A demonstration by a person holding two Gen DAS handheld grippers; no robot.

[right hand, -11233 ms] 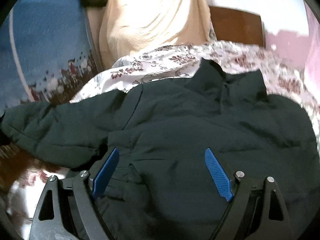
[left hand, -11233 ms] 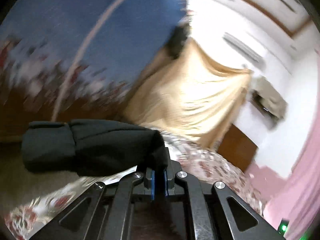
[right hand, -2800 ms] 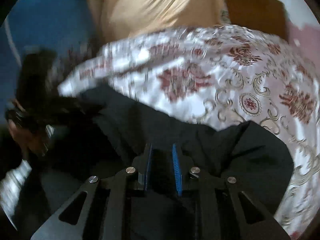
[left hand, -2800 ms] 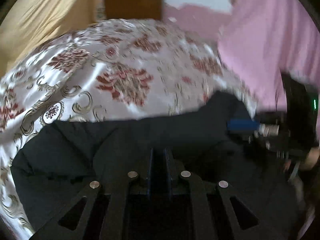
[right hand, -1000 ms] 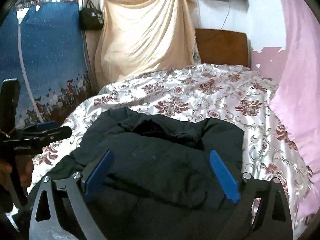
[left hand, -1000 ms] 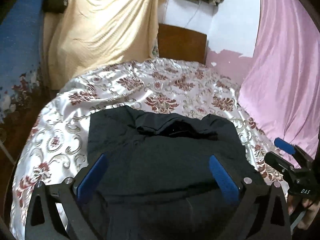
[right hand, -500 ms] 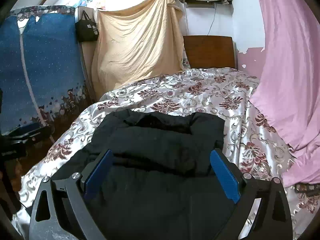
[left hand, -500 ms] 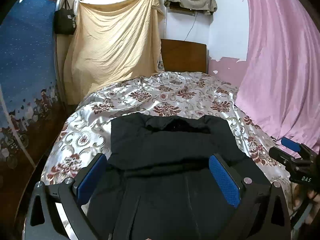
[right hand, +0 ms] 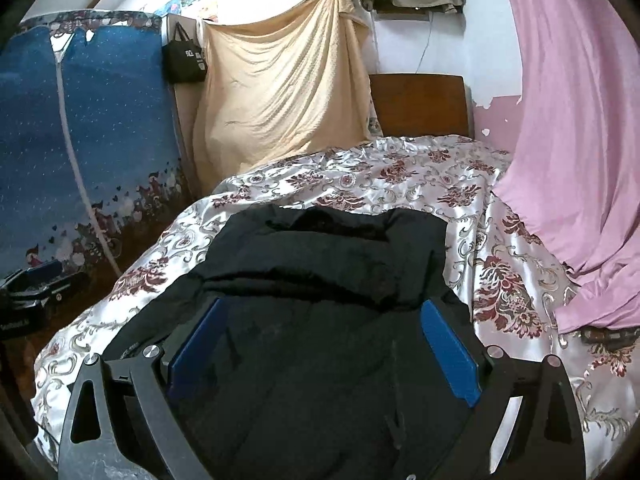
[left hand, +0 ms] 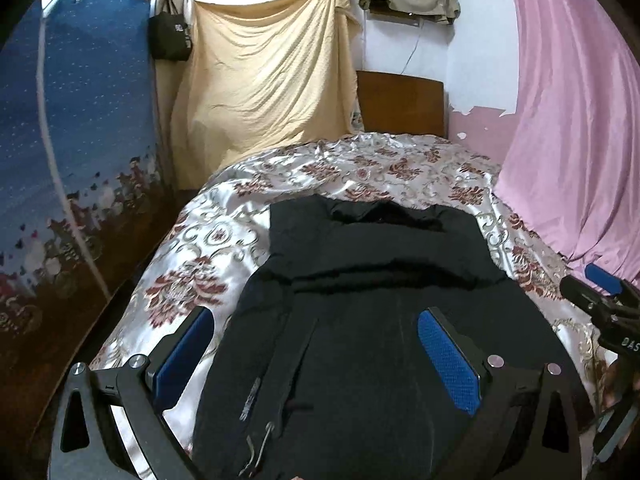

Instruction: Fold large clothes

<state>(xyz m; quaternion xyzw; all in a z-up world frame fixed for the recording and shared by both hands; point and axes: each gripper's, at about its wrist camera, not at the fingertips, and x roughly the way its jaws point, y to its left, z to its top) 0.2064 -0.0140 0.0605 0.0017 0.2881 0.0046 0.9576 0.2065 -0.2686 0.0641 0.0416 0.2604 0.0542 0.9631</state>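
A large black jacket point(left hand: 376, 304) lies on the bed, its sleeves folded in across the body and its collar toward the headboard. The same jacket point(right hand: 320, 300) fills the lower middle of the right wrist view. My left gripper point(left hand: 316, 356) hangs above the jacket's near half, open, nothing between its blue pads. My right gripper point(right hand: 320, 344) is likewise open and empty above the jacket. The right gripper also shows at the right edge of the left wrist view point(left hand: 600, 292), and the left gripper at the left edge of the right wrist view point(right hand: 36, 280).
The bed has a white and red floral satin cover point(left hand: 224, 240) and a wooden headboard point(left hand: 400, 108). A pink curtain point(right hand: 580, 140) hangs on the right, a yellow cloth point(left hand: 272, 92) at the back, a blue patterned panel point(left hand: 72, 140) on the left with a black bag point(right hand: 184, 58).
Both grippers have drawn back and up from the jacket, so more of the room shows. The jaws stay open. The jacket has not moved in the last second.
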